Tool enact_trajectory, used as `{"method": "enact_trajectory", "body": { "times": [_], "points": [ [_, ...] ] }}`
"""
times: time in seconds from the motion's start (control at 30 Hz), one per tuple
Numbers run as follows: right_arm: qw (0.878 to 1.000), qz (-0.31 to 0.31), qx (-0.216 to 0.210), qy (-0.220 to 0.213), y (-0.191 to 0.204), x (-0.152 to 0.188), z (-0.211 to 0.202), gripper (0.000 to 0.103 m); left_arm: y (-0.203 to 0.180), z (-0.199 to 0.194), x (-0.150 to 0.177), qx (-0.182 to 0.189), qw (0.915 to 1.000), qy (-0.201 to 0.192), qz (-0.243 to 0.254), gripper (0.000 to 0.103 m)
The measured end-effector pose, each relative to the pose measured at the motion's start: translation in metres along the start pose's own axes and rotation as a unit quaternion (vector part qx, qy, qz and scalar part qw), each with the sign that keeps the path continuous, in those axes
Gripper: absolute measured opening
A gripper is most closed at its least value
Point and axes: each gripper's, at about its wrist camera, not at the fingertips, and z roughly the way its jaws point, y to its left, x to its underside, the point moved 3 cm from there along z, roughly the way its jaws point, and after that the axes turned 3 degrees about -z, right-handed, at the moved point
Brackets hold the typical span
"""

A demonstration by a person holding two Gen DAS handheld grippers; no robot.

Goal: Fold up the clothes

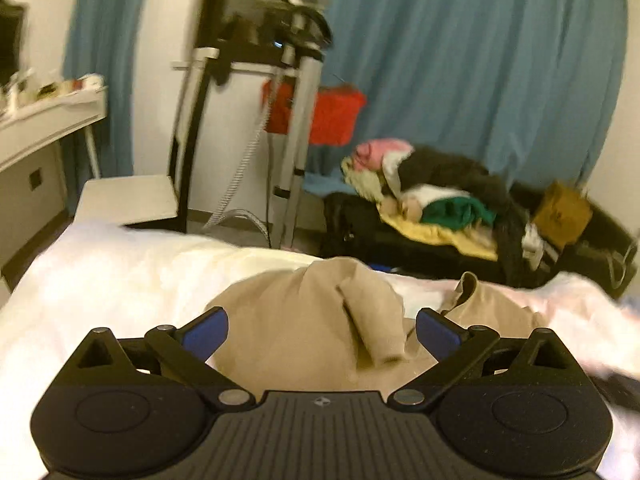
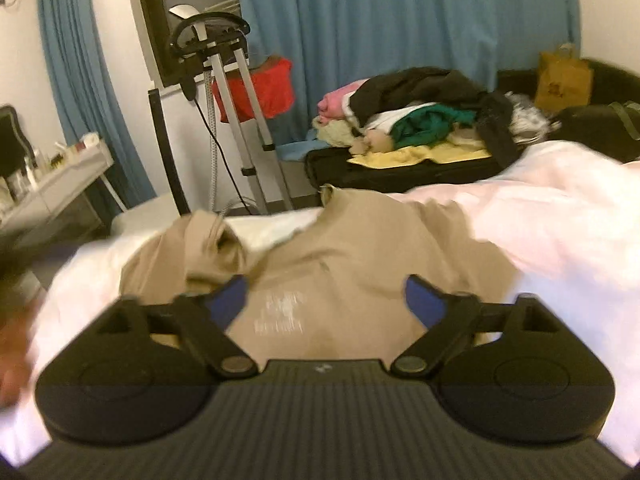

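Note:
A tan shirt (image 1: 304,320) lies rumpled on the white bed (image 1: 100,280). In the left wrist view a folded-over flap of it stands up between my fingers. My left gripper (image 1: 322,330) is open just above the shirt, holding nothing. In the right wrist view the tan shirt (image 2: 360,256) lies spread with a faint white print facing up and a bunched sleeve (image 2: 212,240) at its left. My right gripper (image 2: 326,300) is open over the shirt's middle, holding nothing.
Beyond the bed a black suitcase (image 2: 400,172) carries a pile of mixed clothes (image 2: 420,120). A garment steamer stand (image 2: 236,92) with a red cloth stands by the blue curtains (image 2: 400,12). A white desk (image 1: 44,120) is at the left; a brown paper bag (image 2: 562,76) at the right.

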Motion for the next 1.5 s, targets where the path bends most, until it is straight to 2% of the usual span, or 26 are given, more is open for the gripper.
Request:
{"method": "enact_trajectory", "body": {
  "times": [0.1, 0.17, 0.27, 0.33, 0.37, 0.4, 0.53, 0.7, 0.73, 0.8, 0.93, 0.97, 1.03, 1.07, 1.1, 1.17, 1.23, 1.33, 1.43, 1.5],
  "points": [
    [1.000, 0.012, -0.002, 0.012, -0.001, -0.024, 0.075, 0.070, 0.022, -0.026, 0.030, -0.027, 0.9990, -0.023, -0.029, 0.102],
    [1.000, 0.006, 0.012, 0.012, 0.000, -0.035, 0.123, 0.070, 0.037, -0.032, 0.045, -0.050, 0.9972, -0.036, -0.043, 0.102],
    [0.999, 0.003, 0.049, 0.011, -0.003, -0.042, 0.185, 0.058, 0.053, -0.017, 0.052, -0.070, 0.9940, -0.031, -0.078, 0.102],
    [0.997, -0.002, 0.080, 0.021, -0.008, -0.044, 0.220, 0.035, 0.061, -0.005, 0.056, -0.059, 0.9919, -0.030, -0.108, 0.102],
    [0.995, -0.005, 0.090, 0.030, -0.011, -0.044, 0.232, 0.013, 0.063, 0.001, 0.058, -0.055, 0.9910, -0.033, -0.117, 0.102],
    [0.995, -0.004, 0.098, 0.031, -0.015, -0.045, 0.241, 0.007, 0.063, 0.007, 0.060, -0.057, 0.9916, -0.032, -0.112, 0.101],
    [0.993, 0.037, 0.112, -0.028, -0.035, -0.060, 0.244, 0.003, 0.058, 0.025, 0.058, -0.049, 0.9942, -0.034, -0.090, 0.101],
    [0.973, 0.050, 0.217, -0.059, -0.065, -0.078, 0.259, 0.002, 0.057, 0.038, 0.060, -0.055, 0.9949, -0.038, -0.076, 0.101],
    [0.972, 0.061, 0.220, -0.060, -0.071, -0.080, 0.259, 0.003, 0.058, 0.038, 0.060, -0.055, 0.9947, -0.037, -0.079, 0.101],
    [0.972, 0.105, 0.196, -0.070, -0.081, -0.077, 0.250, 0.005, 0.057, 0.040, 0.062, -0.043, 0.9950, -0.026, -0.087, 0.101],
    [0.987, 0.135, 0.079, -0.047, -0.056, -0.044, 0.212, 0.007, 0.060, 0.036, 0.060, -0.044, 0.9954, -0.026, -0.081, 0.101],
    [0.988, 0.139, 0.048, -0.039, -0.049, -0.036, 0.202, 0.011, 0.059, 0.035, 0.059, -0.046, 0.9958, -0.023, -0.076, 0.101],
    [0.991, 0.134, 0.005, -0.025, -0.030, -0.018, 0.178, 0.039, 0.057, 0.029, 0.059, -0.047, 0.9962, -0.021, -0.071, 0.101],
    [0.991, 0.130, -0.014, -0.024, -0.020, -0.010, 0.165, 0.070, 0.056, 0.025, 0.059, -0.047, 0.9963, -0.020, -0.068, 0.101],
    [0.992, 0.122, -0.034, -0.027, -0.009, -0.003, 0.152, 0.083, 0.054, 0.021, 0.058, -0.047, 0.9965, -0.020, -0.066, 0.101],
    [0.993, 0.091, -0.062, -0.035, 0.013, 0.009, 0.131, 0.082, 0.055, 0.012, 0.058, -0.046, 0.9969, -0.016, -0.062, 0.101],
    [0.997, 0.017, -0.070, -0.029, 0.042, 0.018, 0.120, 0.081, 0.056, 0.002, 0.060, -0.043, 0.9969, -0.014, -0.064, 0.101],
    [0.993, -0.101, -0.054, 0.016, 0.086, 0.037, 0.127, 0.071, 0.059, -0.013, 0.062, -0.036, 0.9966, -0.014, -0.073, 0.101],
    [0.987, -0.147, -0.006, 0.065, 0.106, 0.050, 0.151, 0.050, 0.063, -0.024, 0.061, -0.026, 0.9957, -0.017, -0.087, 0.101],
    [0.985, -0.155, 0.026, 0.073, 0.112, 0.048, 0.166, 0.020, 0.066, -0.028, 0.061, -0.027, 0.9952, -0.019, -0.092, 0.101]
  ]
}}
